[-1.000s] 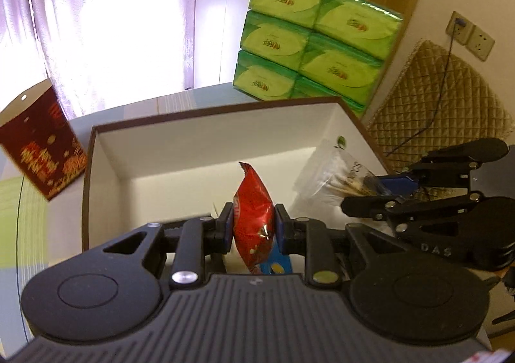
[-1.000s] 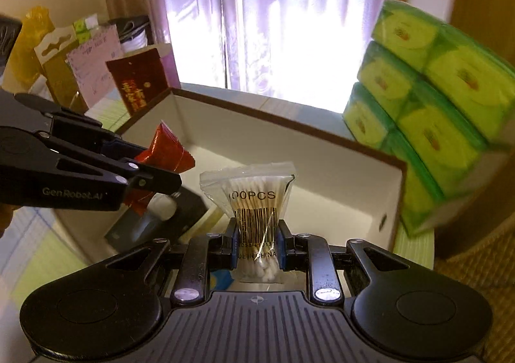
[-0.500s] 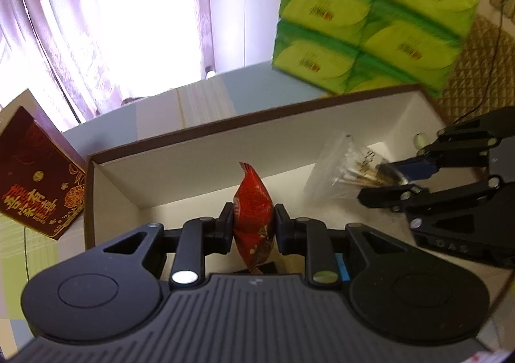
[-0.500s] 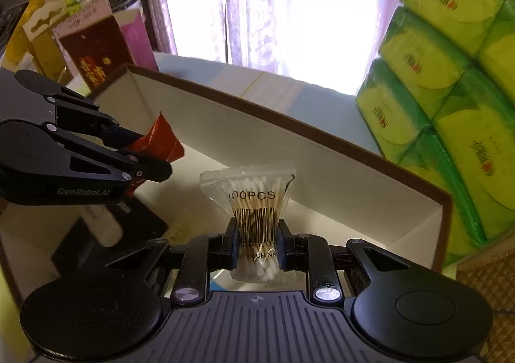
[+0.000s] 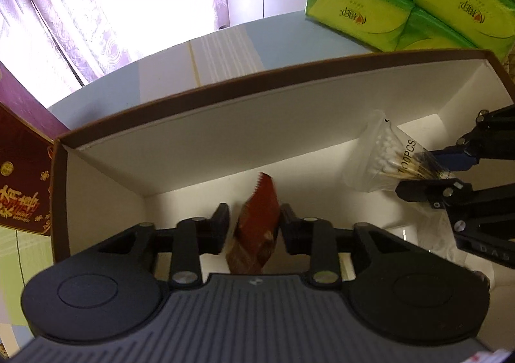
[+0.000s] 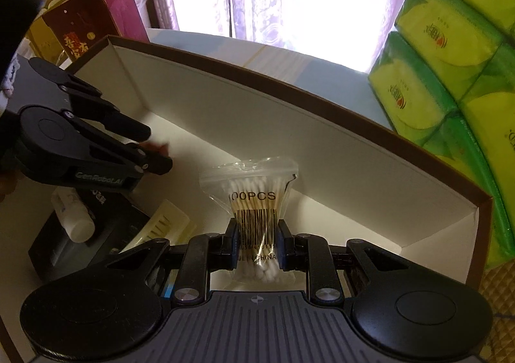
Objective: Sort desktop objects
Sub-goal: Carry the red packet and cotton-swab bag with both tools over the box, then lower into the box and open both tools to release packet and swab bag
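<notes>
A brown-rimmed white box (image 5: pixel 225 134) fills both views. My left gripper (image 5: pixel 254 223) hangs inside the box with its jaws parted. A red snack packet (image 5: pixel 257 227) sits between the fingers, blurred, with a gap on each side. My right gripper (image 6: pixel 257 242) is shut on a clear bag of cotton swabs (image 6: pixel 254 198), held upright above the box floor. The swab bag also shows at the right of the left wrist view (image 5: pixel 386 160). The left gripper shows at the left of the right wrist view (image 6: pixel 151 153).
In the box lie a black case (image 6: pixel 83 250), a white bottle (image 6: pixel 74 218) and a cream comb (image 6: pixel 164 227). Green tissue packs (image 6: pixel 450 50) stand stacked behind the box at the right. A red gift bag (image 5: pixel 19 176) stands to its left. The box's far wall (image 6: pixel 289 137) is close ahead.
My left gripper has opened and the red packet has slipped lower between the fingers. Both grippers have dipped deeper into the box. The right gripper still grips the swab bag.
</notes>
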### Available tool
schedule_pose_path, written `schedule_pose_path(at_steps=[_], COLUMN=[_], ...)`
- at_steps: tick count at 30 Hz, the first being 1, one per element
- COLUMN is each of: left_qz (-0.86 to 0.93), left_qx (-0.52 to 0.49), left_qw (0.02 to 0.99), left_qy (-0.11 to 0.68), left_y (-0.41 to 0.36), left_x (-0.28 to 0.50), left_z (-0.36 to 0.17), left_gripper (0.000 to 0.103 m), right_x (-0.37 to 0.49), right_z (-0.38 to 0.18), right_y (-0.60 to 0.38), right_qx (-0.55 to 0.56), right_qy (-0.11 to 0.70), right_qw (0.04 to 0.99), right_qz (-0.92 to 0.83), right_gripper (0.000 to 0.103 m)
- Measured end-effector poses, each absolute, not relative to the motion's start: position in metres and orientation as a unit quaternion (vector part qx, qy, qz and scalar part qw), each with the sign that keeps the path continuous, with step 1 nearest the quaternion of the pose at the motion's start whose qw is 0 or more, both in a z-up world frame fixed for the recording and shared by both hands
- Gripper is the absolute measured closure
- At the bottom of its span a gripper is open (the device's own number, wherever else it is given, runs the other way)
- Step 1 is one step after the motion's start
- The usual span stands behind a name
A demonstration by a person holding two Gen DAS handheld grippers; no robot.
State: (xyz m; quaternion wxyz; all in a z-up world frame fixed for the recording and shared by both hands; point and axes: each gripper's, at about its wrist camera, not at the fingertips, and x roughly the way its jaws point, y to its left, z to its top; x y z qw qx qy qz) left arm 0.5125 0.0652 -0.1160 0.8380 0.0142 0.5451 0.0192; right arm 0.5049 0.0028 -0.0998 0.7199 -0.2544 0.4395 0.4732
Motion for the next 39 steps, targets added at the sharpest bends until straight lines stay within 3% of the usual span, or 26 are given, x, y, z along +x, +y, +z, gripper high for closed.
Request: schedule_pose_path(at_steps=[7,8,11,14,18,26,39], left_qz=[0.021,0.021,0.023,0.021,0.018,0.014,0.022], left_qx=[0.020,0.022,0.022,0.018,0.029,0.045,0.044], left_qw=[0.843,0.843,0.846,0.846,0.848,0.854,0.869], left_qy=[0.538,0.537,0.533,0.533,0.529,0.518,0.493], left_y=[0.063,0.063,0.062,0.058,0.054,0.046,0.034], left_x=[0.508,0.507,0.502,0.504,0.495,0.480,0.434], left_z=[-0.110,-0.108,-0.104,-0.104,-0.097,-0.078,-0.043], left_gripper=[0.060,0.059,0.055,0.048,0.031,0.025,0.017], right_x=[0.505,0.504,0.499,0.498,0.493,0.477,0.444], right_z=[-0.103,-0.102,-0.098,-0.093,-0.084,-0.068,-0.036], right_y=[0.003,0.002,-0.004,-0.011,-0.019,-0.033,-0.059], right_qx=[-0.257,-0.258,-0.261,-0.252,-0.246,-0.235,-0.200], right_qy=[0.440,0.436,0.416,0.412,0.407,0.407,0.415], right_qw=[0.720,0.724,0.739,0.741,0.740,0.749,0.774], right_qz=[0.471,0.468,0.461,0.466,0.476,0.467,0.434], right_gripper=[0.081,0.073,0.033,0.026,0.012,0.002,0.002])
